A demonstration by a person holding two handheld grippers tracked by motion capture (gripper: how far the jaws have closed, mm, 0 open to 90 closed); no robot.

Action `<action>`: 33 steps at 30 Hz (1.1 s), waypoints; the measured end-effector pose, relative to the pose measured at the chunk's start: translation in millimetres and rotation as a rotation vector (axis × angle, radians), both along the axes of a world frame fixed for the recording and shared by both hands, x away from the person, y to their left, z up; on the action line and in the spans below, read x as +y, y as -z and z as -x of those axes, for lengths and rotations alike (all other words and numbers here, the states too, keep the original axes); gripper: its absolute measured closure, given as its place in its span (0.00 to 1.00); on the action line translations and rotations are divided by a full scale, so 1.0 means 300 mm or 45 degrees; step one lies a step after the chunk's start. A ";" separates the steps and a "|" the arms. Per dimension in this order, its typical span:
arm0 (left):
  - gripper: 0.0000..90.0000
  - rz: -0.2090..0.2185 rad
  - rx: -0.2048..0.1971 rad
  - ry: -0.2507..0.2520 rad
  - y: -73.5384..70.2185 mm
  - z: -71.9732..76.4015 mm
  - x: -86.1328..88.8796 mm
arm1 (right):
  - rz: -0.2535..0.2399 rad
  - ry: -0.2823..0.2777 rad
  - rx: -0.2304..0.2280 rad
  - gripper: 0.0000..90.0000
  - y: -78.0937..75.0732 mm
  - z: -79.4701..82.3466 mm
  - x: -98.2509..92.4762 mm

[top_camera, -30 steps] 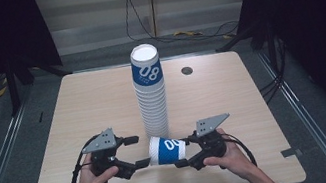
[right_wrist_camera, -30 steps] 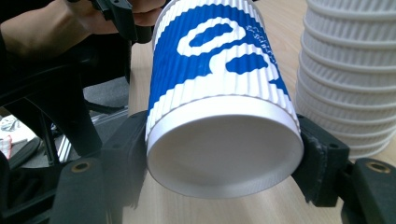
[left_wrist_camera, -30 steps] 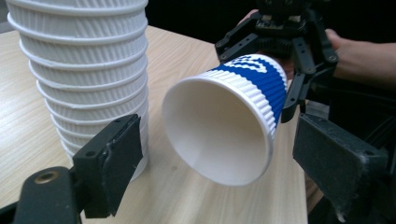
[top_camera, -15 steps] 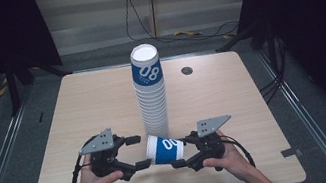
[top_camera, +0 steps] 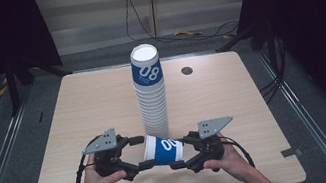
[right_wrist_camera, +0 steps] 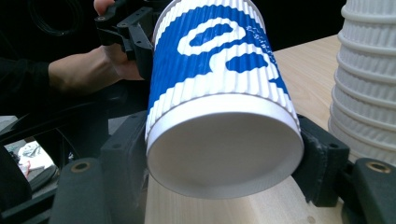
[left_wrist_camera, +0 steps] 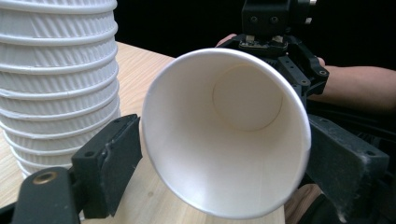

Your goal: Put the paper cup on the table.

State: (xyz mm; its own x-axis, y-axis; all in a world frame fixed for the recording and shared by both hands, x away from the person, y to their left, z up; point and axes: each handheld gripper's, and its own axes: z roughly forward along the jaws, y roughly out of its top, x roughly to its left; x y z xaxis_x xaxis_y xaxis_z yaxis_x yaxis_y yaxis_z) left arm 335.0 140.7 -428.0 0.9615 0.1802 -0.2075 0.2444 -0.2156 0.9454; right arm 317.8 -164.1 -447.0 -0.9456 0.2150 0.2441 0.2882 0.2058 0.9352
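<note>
The top cup of the tall cup stack [top_camera: 150, 91] carries a blue band with the white number "08" on it; smaller writing under the number is too small to read. The single paper cup [top_camera: 163, 149] lying on its side has the same blue band with white figures, which look like "00" from the high view.

There is one stack and one loose cup. The stack has many cups, and their ribbed white walls show under each other; an exact count I cannot give. One small dark round thing [top_camera: 187, 70] sits on the far right part of the desk [top_camera: 87, 105].

The loose cup is held sideways over the near middle of the desk, just in front of the stack, between both claws. The left claw [top_camera: 139, 152] is open wide around the mouth end of the cup; in the left gripper view its jaws stand at both sides of the rim, close to it or lightly touching. The right claw [top_camera: 178, 153] grips the base end, with both jaws pressed on the ribbed wall.
</note>
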 end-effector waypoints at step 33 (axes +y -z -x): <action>0.11 0.041 0.077 0.075 0.020 -0.006 -0.064 | -0.015 -0.039 -0.034 0.33 -0.010 0.004 0.022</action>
